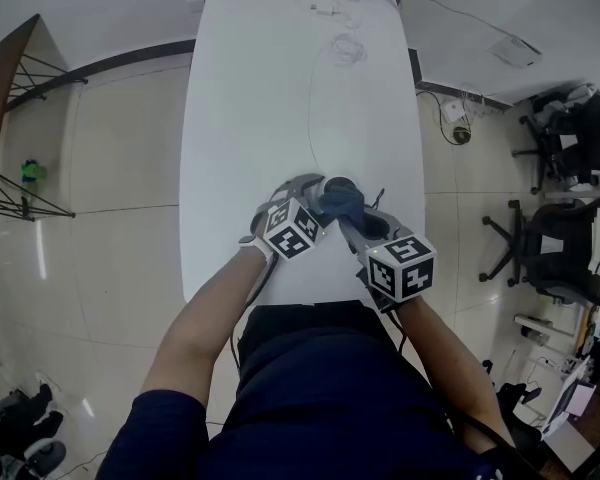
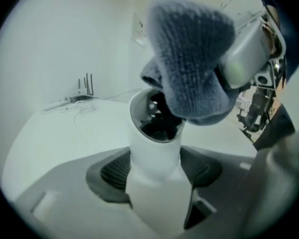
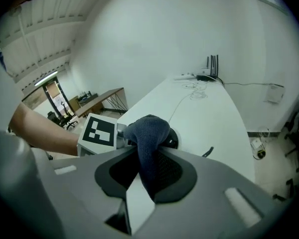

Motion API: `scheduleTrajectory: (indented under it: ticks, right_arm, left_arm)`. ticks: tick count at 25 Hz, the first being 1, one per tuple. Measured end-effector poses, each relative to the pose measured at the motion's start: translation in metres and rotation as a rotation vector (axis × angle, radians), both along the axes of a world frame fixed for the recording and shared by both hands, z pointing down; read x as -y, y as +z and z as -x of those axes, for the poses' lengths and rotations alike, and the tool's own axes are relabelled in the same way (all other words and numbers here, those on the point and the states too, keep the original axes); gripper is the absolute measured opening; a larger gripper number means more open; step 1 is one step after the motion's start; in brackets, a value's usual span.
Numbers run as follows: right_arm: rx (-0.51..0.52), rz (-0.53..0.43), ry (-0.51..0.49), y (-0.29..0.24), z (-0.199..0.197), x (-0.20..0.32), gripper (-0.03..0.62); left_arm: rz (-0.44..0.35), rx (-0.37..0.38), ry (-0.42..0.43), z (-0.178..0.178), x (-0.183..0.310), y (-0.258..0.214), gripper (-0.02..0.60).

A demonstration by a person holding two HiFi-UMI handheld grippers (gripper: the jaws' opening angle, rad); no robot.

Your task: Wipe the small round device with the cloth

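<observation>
**Jaws: both clenched, wipe under way**

My left gripper (image 1: 306, 194) grasps the small round device (image 2: 154, 148) by its white body, over the table (image 1: 260, 88), with the dark face turned outward for access. My right gripper (image 1: 358, 226) pinches the cloth (image 2: 192, 68), its bunched end pressed onto that face. Judgement: the firm hold braces the device against wiping pressure.

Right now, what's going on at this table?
A person works two handheld grippers over a white table. The left gripper clamps a small round white device between its fingers. The right gripper pinches a blue-grey cloth and presses it against the device's dark front. Wiping looks under way.
</observation>
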State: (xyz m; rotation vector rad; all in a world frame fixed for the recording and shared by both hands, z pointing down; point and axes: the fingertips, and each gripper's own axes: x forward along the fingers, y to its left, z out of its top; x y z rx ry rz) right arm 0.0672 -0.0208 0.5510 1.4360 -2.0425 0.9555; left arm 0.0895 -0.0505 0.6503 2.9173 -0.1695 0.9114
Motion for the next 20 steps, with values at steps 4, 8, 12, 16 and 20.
scheduleTrajectory:
  ticks: [4, 8, 12, 16, 20]
  right_arm:
    - [-0.035, -0.003, 0.134, -0.001, -0.040, 0.005, 0.077]
    - [-0.154, -0.052, 0.095, -0.017, -0.049, 0.034, 0.077]
    - [-0.224, -0.029, -0.036, -0.021, -0.019, 0.058, 0.077]
    - [-0.188, 0.012, -0.084, -0.017, 0.007, 0.055, 0.077]
    - [-0.198, 0.008, -0.135, -0.008, 0.016, 0.036, 0.077]
  left_arm:
    - [-0.003, -0.002, 0.003, 0.002, 0.001, 0.000, 0.311]
    - [-0.004, -0.002, 0.004, 0.002, 0.002, 0.001, 0.311]
    - [-0.002, -0.003, 0.001, 0.002, 0.001, 0.001, 0.311]
    - [0.004, -0.001, 0.002, 0.001, 0.001, 0.000, 0.311]
    - [0.000, -0.001, 0.003, 0.001, 0.001, 0.001, 0.311]
